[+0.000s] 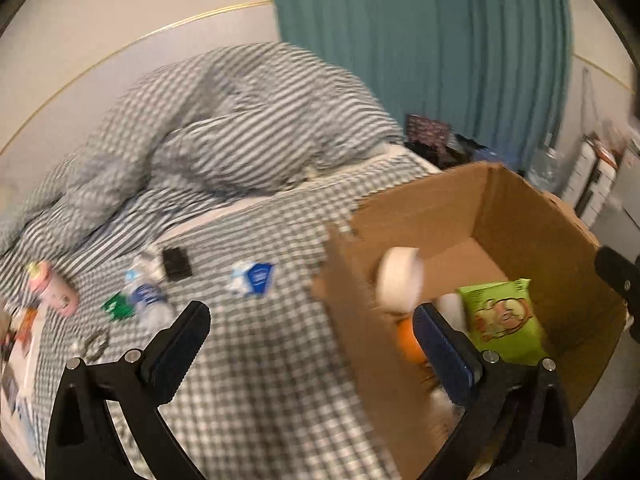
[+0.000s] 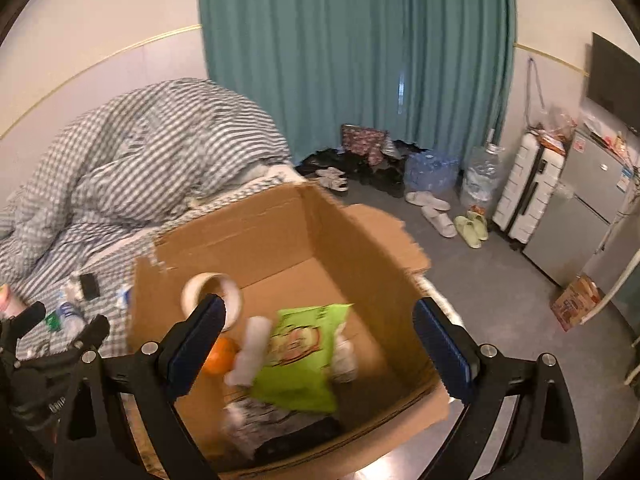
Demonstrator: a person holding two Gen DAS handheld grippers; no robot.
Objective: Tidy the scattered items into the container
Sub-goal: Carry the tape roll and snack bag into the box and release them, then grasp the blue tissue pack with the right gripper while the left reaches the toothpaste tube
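Observation:
A brown cardboard box (image 1: 540,216) (image 2: 280,224) stands on the checked bed. Inside lie a green snack bag (image 1: 504,316) (image 2: 300,356), an orange (image 2: 220,354) and white items. A blurred roll of tape (image 1: 400,280) (image 2: 212,292) is in the air at the box's near-left wall, touching neither gripper. My left gripper (image 1: 308,344) is open and empty over the box's left wall. My right gripper (image 2: 320,340) is open and empty above the box. On the bed lie a pink bottle (image 1: 56,292), a blue-white packet (image 1: 254,278), a black block (image 1: 176,264) and a crumpled water bottle (image 1: 146,294).
A striped duvet (image 1: 224,128) is heaped at the back of the bed. A teal curtain (image 2: 352,48) hangs behind. On the floor to the right are slippers (image 2: 440,212), water jugs (image 2: 480,172), a white suitcase (image 2: 528,188) and a fridge (image 2: 592,200).

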